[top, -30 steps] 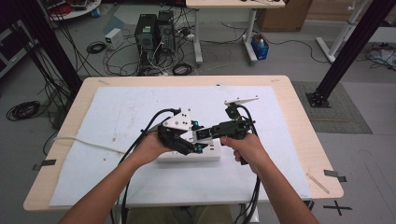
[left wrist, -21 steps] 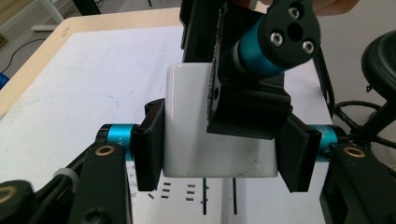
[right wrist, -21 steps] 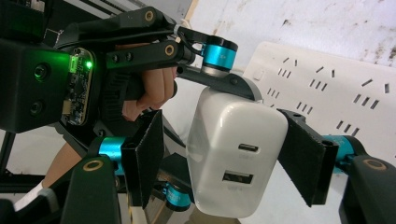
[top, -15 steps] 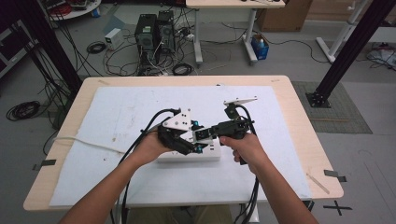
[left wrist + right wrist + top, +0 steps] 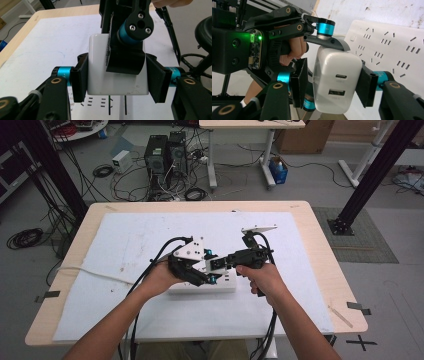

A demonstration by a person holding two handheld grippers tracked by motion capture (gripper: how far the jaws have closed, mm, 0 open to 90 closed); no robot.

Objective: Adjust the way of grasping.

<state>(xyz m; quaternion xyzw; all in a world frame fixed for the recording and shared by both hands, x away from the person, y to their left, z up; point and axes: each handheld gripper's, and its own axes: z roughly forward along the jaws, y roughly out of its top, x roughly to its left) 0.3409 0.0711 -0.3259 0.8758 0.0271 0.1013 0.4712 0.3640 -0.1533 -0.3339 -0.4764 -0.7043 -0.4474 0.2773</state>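
The left gripper (image 5: 117, 77) was clamped on the two side faces of a white USB charger (image 5: 100, 72), held above the table's middle. The right gripper (image 5: 332, 85) had just been closing its jaws around the same charger across its other faces, its 3 o'clock pad at the casing and its 9 o'clock pad a sliver short. This looked like a second grip being taken, so the right should finish closing squarely before the charger moved relative to the white power strip (image 5: 392, 50) at 2 o'clock.

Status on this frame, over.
Left tongs clamped on white charger. Right tongs just closing around it, one pad short. Power strip underneath, nothing blocking.
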